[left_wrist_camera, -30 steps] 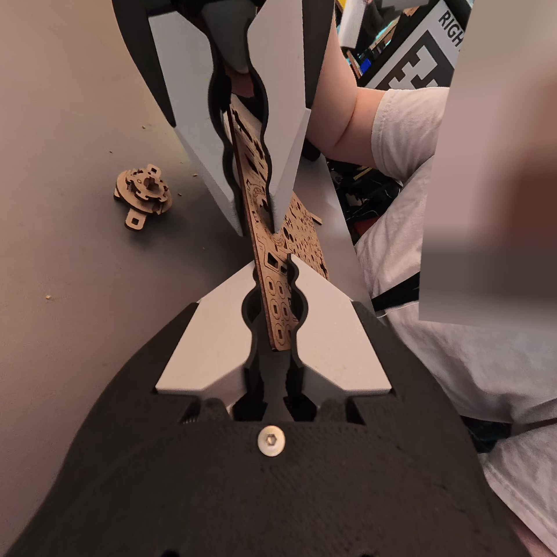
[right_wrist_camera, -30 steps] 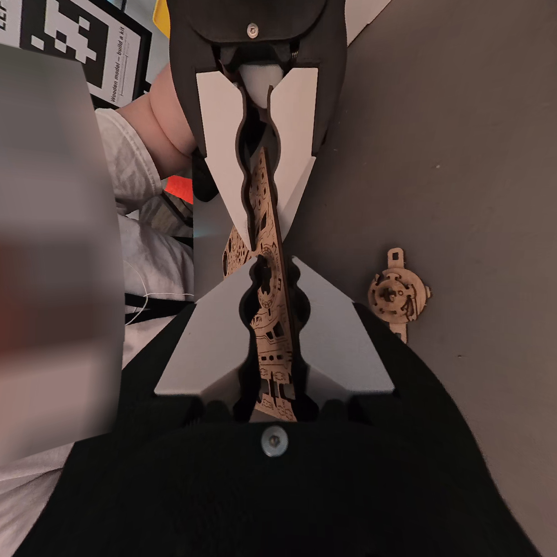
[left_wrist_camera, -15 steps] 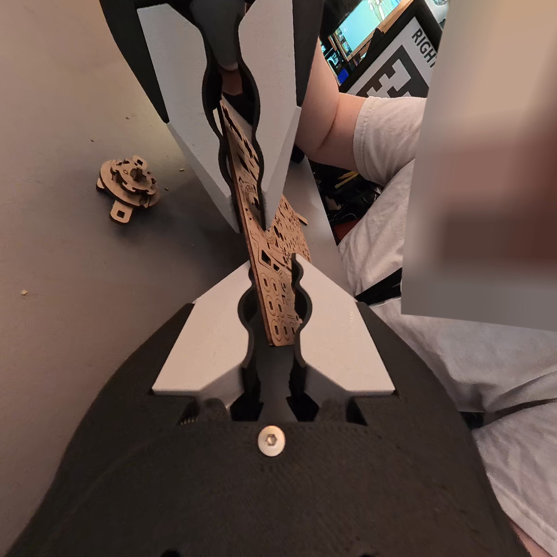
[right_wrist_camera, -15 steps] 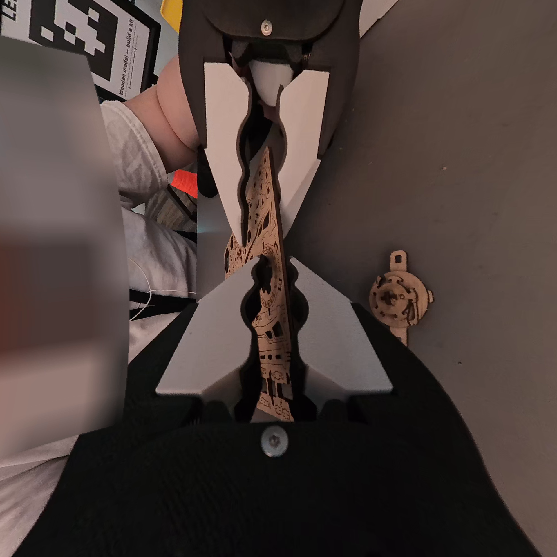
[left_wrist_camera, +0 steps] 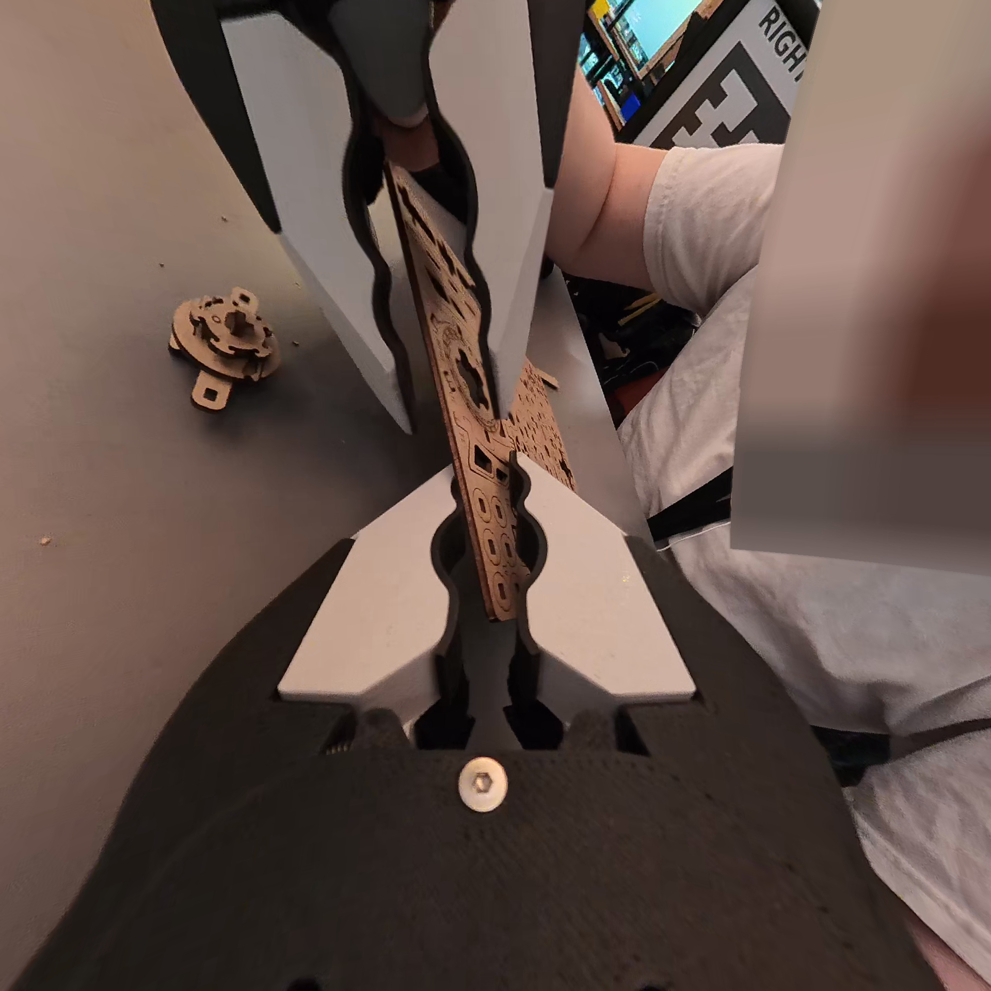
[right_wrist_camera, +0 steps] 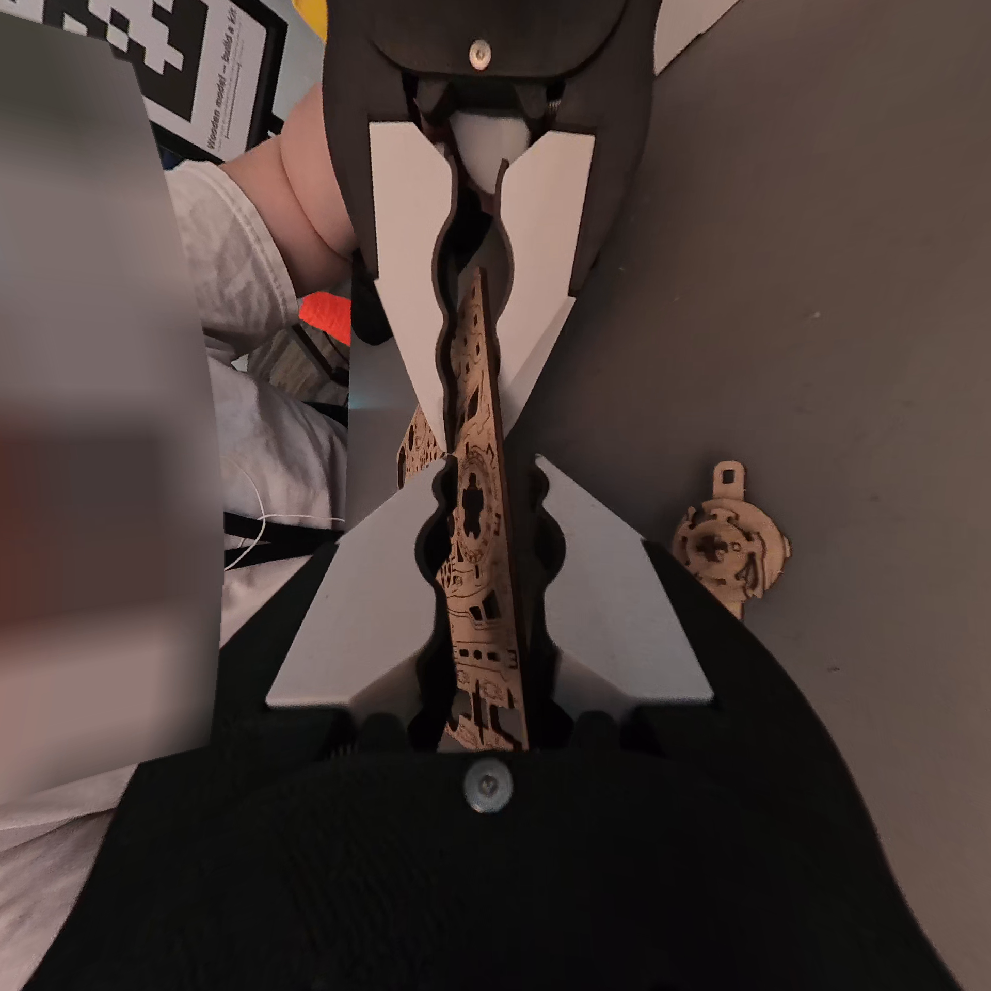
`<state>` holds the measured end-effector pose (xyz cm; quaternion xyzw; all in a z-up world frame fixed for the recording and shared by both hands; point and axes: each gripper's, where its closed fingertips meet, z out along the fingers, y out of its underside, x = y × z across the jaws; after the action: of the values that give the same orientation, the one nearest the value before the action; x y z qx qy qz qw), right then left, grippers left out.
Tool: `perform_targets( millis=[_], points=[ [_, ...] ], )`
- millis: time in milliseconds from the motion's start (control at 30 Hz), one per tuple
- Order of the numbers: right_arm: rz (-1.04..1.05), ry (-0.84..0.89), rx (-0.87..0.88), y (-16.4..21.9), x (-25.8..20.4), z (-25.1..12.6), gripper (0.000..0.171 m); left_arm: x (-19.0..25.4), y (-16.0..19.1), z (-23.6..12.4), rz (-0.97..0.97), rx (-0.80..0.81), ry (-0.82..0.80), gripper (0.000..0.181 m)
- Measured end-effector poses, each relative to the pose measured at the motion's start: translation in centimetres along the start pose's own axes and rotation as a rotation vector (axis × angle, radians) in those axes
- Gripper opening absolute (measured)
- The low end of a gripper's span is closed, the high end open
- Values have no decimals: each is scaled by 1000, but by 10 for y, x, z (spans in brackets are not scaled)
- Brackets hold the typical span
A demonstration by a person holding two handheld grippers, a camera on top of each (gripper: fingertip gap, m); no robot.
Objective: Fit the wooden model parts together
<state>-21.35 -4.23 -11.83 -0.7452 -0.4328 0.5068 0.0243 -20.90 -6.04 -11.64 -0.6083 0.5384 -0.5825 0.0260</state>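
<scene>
A thin laser-cut wooden sheet (left_wrist_camera: 493, 536) stands on edge between my two grippers, which face each other. My left gripper (left_wrist_camera: 485, 466) is shut on one end of it. My right gripper (right_wrist_camera: 492, 460) has its jaws slightly parted around the other end of the sheet (right_wrist_camera: 477, 590), with a gap showing beside it. In the left wrist view the right gripper (left_wrist_camera: 450, 421) reaches in from the top. In the right wrist view the left gripper (right_wrist_camera: 477, 423) comes in from the top. A small round wooden assembly (left_wrist_camera: 222, 343) lies on the table; it also shows in the right wrist view (right_wrist_camera: 729, 547).
The grey table (left_wrist_camera: 107, 536) carries a few wood crumbs. A second wooden sheet (left_wrist_camera: 541, 429) lies flat near the table's edge below the grippers. A person in a white shirt (left_wrist_camera: 751, 643) sits right beside that edge. Left and right tips are no more than a few centimetres apart.
My right gripper's jaws have parted a little around the sheet. Both grippers and the sheet have shifted slightly; the left keeps its hold.
</scene>
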Motion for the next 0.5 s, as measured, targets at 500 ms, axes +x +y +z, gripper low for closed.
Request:
perform_targets(
  millis=[500],
  points=[
    [16,-28,-19,2,-4,4,12,0,0,2,-2,-7,-8,10]
  ],
)
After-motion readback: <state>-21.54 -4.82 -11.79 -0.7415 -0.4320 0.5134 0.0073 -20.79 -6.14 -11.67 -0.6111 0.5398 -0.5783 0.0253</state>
